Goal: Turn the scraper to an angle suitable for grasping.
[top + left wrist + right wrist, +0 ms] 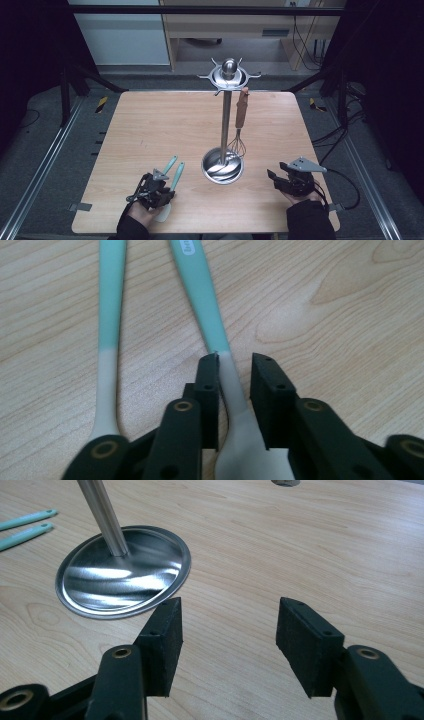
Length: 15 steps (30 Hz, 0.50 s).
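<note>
Left claw (235, 365) straddles the near spatula's (210, 305) pale neck, jaws narrow, not yet pinching; a second spatula (110, 305) lies just beside and could be nudged; stand (223, 167) between; right claw (227, 625) wide, empty.

Two teal-handled utensils with pale whitish necks were laid flat on the wood table, side by side. One utensil's neck (232, 385) was seen between the left gripper (235, 390) fingers (207, 390), touching the left pad, gap at the other. The second utensil (107, 340) was laid just outside the fingers.
</note>
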Motion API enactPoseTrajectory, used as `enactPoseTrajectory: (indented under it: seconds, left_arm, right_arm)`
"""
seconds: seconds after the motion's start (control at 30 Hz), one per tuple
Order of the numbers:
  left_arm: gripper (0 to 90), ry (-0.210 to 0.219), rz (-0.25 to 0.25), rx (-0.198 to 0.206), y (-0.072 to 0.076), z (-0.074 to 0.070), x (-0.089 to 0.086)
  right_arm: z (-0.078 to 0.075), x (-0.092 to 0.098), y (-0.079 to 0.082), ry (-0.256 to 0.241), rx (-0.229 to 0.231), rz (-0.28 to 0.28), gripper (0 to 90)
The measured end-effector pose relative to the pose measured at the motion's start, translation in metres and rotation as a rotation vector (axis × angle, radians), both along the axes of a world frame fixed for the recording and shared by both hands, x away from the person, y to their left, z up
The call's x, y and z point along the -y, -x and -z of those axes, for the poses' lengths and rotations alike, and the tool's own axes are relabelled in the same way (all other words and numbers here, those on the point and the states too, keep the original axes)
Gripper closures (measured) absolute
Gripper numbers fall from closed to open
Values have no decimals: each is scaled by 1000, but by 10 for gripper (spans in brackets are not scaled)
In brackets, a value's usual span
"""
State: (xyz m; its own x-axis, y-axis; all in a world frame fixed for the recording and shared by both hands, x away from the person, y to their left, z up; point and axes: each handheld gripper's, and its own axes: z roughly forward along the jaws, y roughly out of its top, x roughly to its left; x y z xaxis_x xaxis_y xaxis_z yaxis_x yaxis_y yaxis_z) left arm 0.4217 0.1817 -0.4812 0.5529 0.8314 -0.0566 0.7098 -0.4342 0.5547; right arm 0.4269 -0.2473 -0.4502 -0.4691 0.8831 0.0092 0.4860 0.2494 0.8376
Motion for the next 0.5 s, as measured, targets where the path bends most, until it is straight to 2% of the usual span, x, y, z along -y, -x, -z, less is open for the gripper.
enactPoseTrajectory:
  seconds: [0.1,0.33,0.4,0.5]
  left_arm:
    - [777,-11,-3,10,1,0,1]
    - [788,-27,40,21,0,-1,1]
    - [797,-48,48,27,-2,-2,-3]
    - [804,-33,45,13,-6,-2,-12]
  right_arm:
    - [0,0,0,1,-1,0,440]
    - [0,0,0,-1,-3,-1,438]
    - [0,0,0,-3,-7,5,438]
    - [0,0,0,-8,-10,5,438]
